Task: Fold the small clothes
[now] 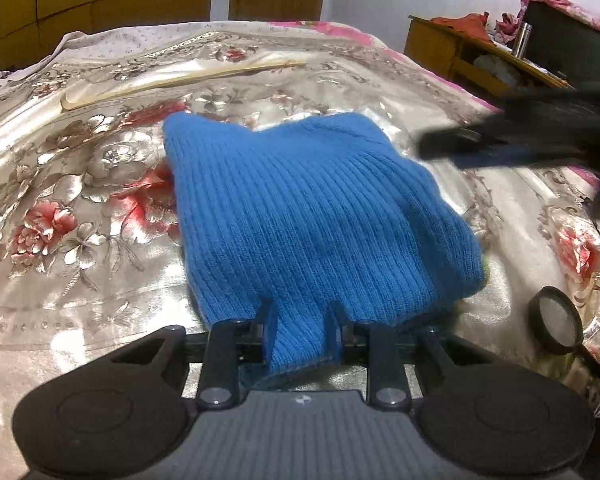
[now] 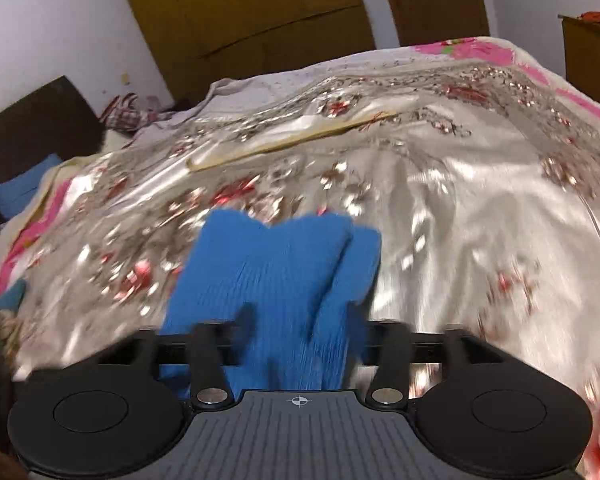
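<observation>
A blue ribbed knit garment [image 1: 308,216] lies on the floral satin bedspread [image 1: 80,200]. My left gripper [image 1: 302,320] is shut on the garment's near edge, with cloth pinched between its fingers. The right gripper shows blurred at the right of the left wrist view [image 1: 452,146], beside the garment's far right corner. In the right wrist view my right gripper [image 2: 300,320] is shut on a fold of the same blue garment [image 2: 276,268], lifted over the bedspread [image 2: 460,220]. That view is motion-blurred.
A black-rimmed magnifying glass [image 1: 558,320] lies on the bed at the right. A long wooden stick [image 1: 172,80] lies across the far bed. A wooden side table [image 1: 480,56] with a steel bottle [image 1: 522,40] stands at the right. Wooden doors [image 2: 252,4] are behind.
</observation>
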